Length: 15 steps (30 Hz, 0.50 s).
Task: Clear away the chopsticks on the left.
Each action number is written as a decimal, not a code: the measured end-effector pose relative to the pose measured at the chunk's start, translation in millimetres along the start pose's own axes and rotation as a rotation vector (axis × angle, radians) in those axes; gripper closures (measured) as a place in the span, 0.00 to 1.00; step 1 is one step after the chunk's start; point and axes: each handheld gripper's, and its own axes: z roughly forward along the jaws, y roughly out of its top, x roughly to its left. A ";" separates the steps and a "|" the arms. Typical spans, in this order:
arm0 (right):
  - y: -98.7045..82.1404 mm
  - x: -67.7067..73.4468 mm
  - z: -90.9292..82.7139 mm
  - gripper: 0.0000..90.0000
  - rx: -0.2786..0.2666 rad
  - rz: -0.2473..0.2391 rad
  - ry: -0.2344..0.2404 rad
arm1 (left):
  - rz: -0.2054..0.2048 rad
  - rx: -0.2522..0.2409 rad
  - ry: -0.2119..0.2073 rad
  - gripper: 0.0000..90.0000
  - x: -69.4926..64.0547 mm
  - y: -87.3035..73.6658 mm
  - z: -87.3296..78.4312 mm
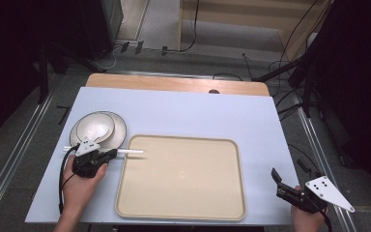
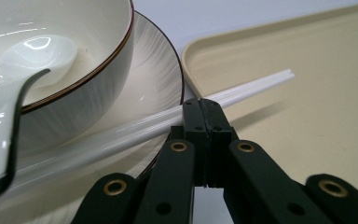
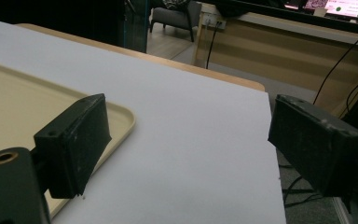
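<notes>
I have the white chopsticks [image 2: 242, 91] pinched tight in my left hand-held gripper [image 2: 204, 108], a little left of the middle of the high view. Their tips poke out over the left edge of the tan tray [image 1: 232, 203], which has nothing in it. I think I am carrying them from the plate [image 1: 121, 129] to the tray. Next I should go lower and set them down flat. The bowl [image 2: 102, 65] sits on the plate with a white spoon [image 2: 32, 56] inside. My right hand-held gripper [image 1: 276, 178] waits with its jaws wide apart at the lower right of the tabletop [image 1: 198, 116].
</notes>
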 end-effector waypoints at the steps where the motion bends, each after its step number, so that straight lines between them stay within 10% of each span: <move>1: 2.8 -3.4 2.5 0.14 0.003 0.005 0.001 | 0.003 0.003 0.006 1.00 -0.9 1.3 1.7; 15: -9.5 -1.3 1.7 0.14 0.015 0.026 0.027 | -0.007 -0.023 0.025 1.00 1.0 10.3 9.6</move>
